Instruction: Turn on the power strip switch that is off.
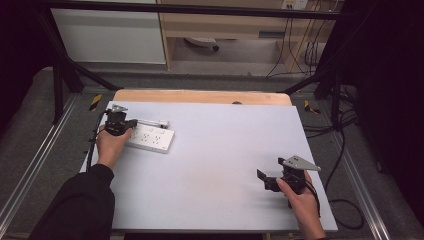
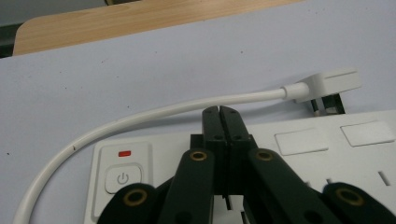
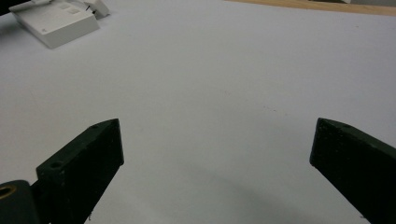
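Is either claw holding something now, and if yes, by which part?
Nothing is held. The left claw is shut with its jaws together, above the white power strip, gripping nothing. The right claw is open over the bare table.

a lab or test bay — black metal framing (image 1: 65, 60) around the table (image 1: 200, 96), dark curtains, loose cables (image 1: 300, 50) on a grey floor, wooden cabinet (image 1: 220, 25) behind.

Open white mat (image 1: 220, 150) mid-table; sole obstacle, power strip (image 1: 150, 137) far-left.
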Demonstrator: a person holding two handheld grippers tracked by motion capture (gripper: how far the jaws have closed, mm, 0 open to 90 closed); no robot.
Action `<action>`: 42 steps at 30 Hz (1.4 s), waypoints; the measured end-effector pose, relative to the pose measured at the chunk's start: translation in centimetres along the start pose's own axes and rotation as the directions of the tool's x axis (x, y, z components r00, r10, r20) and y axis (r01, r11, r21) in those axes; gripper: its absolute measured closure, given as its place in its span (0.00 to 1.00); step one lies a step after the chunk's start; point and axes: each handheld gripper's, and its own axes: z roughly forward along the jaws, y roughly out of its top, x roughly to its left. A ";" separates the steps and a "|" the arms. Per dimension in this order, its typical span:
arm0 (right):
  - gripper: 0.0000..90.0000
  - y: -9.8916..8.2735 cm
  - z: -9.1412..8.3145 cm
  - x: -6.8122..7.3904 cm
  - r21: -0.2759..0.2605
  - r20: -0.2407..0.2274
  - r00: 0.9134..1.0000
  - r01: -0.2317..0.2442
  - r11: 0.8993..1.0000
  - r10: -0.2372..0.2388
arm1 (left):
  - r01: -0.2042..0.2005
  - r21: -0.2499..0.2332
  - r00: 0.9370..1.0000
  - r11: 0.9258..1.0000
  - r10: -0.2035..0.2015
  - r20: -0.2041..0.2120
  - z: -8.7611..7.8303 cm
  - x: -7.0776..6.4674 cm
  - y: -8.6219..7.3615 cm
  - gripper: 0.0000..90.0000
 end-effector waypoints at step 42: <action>0.04 0.0 -0.2 -0.1 -0.007 0.008 1.000 -0.009 1.000 0.009 | -0.015 -0.010 1.000 1.000 0.015 0.017 0.3 0.0 -0.4 1.00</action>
